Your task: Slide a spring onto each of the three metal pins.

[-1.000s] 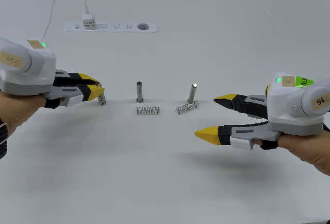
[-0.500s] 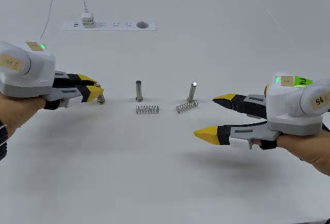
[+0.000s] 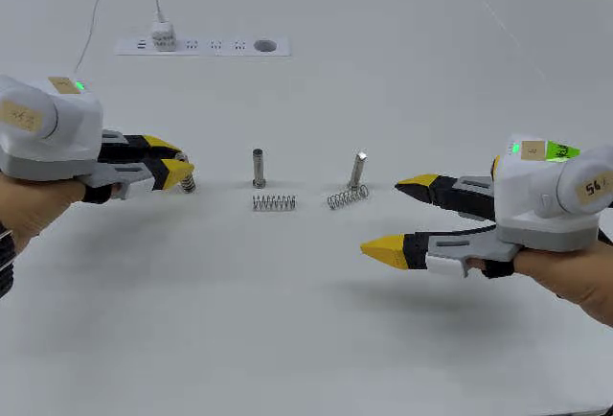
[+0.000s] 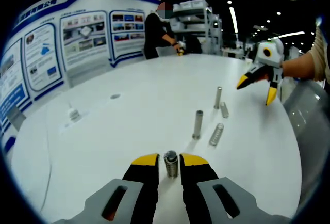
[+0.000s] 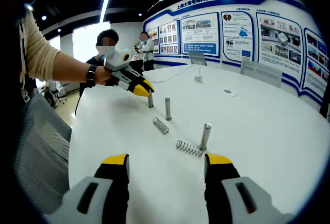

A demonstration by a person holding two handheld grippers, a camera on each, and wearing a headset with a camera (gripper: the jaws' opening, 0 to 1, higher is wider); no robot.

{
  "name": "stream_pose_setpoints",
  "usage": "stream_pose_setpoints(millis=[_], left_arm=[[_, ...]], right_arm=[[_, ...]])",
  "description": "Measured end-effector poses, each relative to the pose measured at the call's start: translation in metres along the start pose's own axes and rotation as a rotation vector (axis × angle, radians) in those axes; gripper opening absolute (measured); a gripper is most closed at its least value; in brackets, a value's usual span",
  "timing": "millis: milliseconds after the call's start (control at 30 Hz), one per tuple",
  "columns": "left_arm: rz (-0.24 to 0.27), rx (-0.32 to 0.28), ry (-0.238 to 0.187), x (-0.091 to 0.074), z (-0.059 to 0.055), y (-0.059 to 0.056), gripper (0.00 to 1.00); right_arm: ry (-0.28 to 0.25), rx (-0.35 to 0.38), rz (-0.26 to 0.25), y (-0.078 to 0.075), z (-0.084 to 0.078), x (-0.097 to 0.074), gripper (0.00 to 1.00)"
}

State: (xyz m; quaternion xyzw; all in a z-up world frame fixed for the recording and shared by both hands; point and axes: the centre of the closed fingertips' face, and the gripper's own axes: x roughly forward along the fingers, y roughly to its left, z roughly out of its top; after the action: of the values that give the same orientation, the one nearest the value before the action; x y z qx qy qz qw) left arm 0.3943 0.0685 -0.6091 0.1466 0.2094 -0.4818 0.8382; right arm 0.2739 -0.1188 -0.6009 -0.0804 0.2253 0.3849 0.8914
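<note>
Left gripper (image 4: 170,158) pinches one spring (image 4: 170,165), seemingly on its pin; right gripper (image 5: 167,159) spread. Two springs (image 3: 274,203) lie beside bare pins (image 3: 258,168).

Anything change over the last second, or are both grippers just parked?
Nothing visibly changed; only the head camera drifted slightly. The left gripper still has its jaws either side of the left spring on the left pin, grip unclear. The right gripper stays open. The middle spring and right spring still lie by the bare middle pin and right pin.
</note>
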Motion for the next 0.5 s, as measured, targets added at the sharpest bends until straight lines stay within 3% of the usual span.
stream_pose_setpoints(millis=[100,500], left_arm=[[0.003,-0.01,0.0,-0.001,0.0,0.0,0.21],[0.022,-0.019,-0.019,-0.01,0.002,0.001,0.26]], right_arm=[[0.002,0.0,0.002,0.001,0.0,0.001,0.6],[0.001,-0.006,0.009,0.003,0.001,0.002,0.6]])
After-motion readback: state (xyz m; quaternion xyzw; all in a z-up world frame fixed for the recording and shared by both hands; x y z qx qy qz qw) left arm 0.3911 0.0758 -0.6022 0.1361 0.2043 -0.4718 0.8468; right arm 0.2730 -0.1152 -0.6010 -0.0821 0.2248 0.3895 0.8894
